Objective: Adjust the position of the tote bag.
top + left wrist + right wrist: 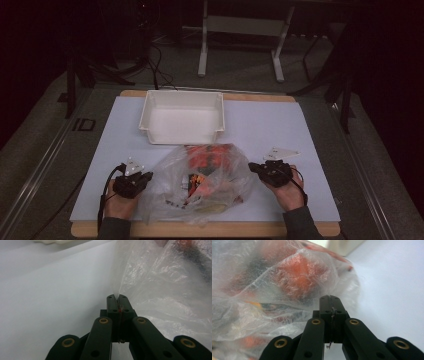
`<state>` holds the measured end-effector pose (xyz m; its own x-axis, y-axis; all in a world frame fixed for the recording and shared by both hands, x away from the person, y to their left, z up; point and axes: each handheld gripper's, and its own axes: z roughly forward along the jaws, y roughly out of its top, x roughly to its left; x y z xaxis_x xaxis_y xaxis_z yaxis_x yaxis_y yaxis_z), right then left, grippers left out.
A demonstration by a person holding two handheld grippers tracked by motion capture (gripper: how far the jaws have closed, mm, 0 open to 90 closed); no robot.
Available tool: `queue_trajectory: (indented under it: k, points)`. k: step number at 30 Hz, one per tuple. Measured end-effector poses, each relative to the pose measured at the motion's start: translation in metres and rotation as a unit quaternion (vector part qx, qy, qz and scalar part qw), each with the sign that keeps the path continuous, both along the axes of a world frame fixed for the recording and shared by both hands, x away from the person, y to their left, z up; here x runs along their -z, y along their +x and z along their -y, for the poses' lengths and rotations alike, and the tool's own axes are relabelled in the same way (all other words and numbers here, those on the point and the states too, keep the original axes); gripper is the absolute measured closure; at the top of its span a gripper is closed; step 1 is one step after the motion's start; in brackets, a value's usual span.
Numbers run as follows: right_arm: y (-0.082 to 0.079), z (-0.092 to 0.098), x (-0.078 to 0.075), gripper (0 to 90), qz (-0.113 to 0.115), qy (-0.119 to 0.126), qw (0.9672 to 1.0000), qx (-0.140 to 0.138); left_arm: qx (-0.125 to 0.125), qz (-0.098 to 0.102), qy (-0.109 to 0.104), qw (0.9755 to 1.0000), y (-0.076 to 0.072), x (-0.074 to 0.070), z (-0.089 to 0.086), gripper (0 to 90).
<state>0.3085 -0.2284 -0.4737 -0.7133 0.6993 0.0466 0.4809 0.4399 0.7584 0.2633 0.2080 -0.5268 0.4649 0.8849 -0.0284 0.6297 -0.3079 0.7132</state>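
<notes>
At the near edge of the desk, a clear plastic bag lies between the two hands, just in front of an empty white bin.

Progress, as judged from the layout:
- Done: both grips are taken. The left tongs are pressed together on a fold of bag film at the bag's left side; the film rises from between the jaw tips as a taut pleat. The right tongs are pressed together on the film at the bag's right side, where a thin wisp of film shows in the seam between the jaws.
- Left: the bag is still resting on the desk and its contents are still inside. The bin holds nothing. The likely remaining work is to lift or spread the bag and move its contents to the bin.

Materials and shapes:
- Bag: thin, translucent film, heavily crinkled, glossy on the creases; slack and irregular in outline.
- Contents: soft-edged packets in orange-red with dark and yellow print, blurred through the film; their exact kind cannot be determined.
- Bin: rigid, matte white plastic, rectangular, with a rolled rim and sloped walls.
- Desk: a smooth, pale sheet over a wooden board, whose edge shows at front and back.
- Tongs: matte black linkage bars with brass-coloured pivots.
</notes>
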Motion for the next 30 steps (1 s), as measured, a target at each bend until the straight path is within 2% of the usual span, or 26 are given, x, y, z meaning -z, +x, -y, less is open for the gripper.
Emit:
queue_trajectory:
  k: [7, 10, 12, 13, 14, 15, 16, 17, 19, 24, 30]
  points:
    - [0.004, 0.018, 0.005, 89.8, -0.005, -0.011, 0.9992, 0.038, -0.010, -0.005, 0.015, 0.9998, 0.002, 0.004, 0.001, 90.0]
    - [0.005, 0.020, 0.007, 89.8, -0.007, -0.013, 0.9990, 0.043, -0.010, -0.006, 0.014, 0.9998, 0.002, 0.004, 0.000, 89.8]
    - [0.004, 0.018, 0.007, 88.9, -0.008, -0.013, 0.9993, 0.035, -0.009, -0.004, 0.013, 0.9999, 0.002, 0.003, 0.000, 88.7]
    - [0.003, 0.017, 0.006, 84.7, -0.005, -0.013, 0.9994, 0.031, 0.000, 0.011, 0.004, 0.9999, -0.001, 0.000, 0.000, 84.4]
    - [0.003, 0.017, 0.006, 84.7, -0.005, -0.013, 0.9994, 0.031, 0.000, 0.011, 0.004, 0.9999, -0.001, 0.000, 0.000, 79.1]
    - [0.002, 0.016, 0.004, 84.7, -0.002, -0.011, 0.9996, 0.026, 0.000, 0.011, 0.004, 0.9999, -0.001, 0.000, 0.000, 79.1]
    - [0.002, 0.016, 0.004, 80.7, -0.002, -0.011, 0.9996, 0.026, 0.013, 0.035, -0.005, 0.9993, -0.006, -0.005, 0.000, 79.1]
    - [-0.002, 0.014, -0.001, 73.3, 0.006, -0.006, 0.9998, 0.016, 0.015, 0.044, -0.011, 0.9989, -0.008, -0.008, 0.001, 70.3]
    - [-0.006, 0.012, -0.007, 66.9, 0.016, -0.003, 0.9998, 0.007, 0.021, 0.058, -0.015, 0.9980, -0.011, -0.014, 0.001, 65.6]
    - [-0.014, 0.007, -0.021, 55.3, 0.037, -0.004, 0.9993, -0.006, 0.030, 0.072, -0.025, 0.9966, -0.016, -0.022, 0.004, 60.0]
    - [-0.022, 0.001, -0.031, 47.2, 0.044, 0.001, 0.9989, -0.019, 0.039, 0.083, -0.027, 0.9954, -0.019, -0.030, 0.009, 56.8]
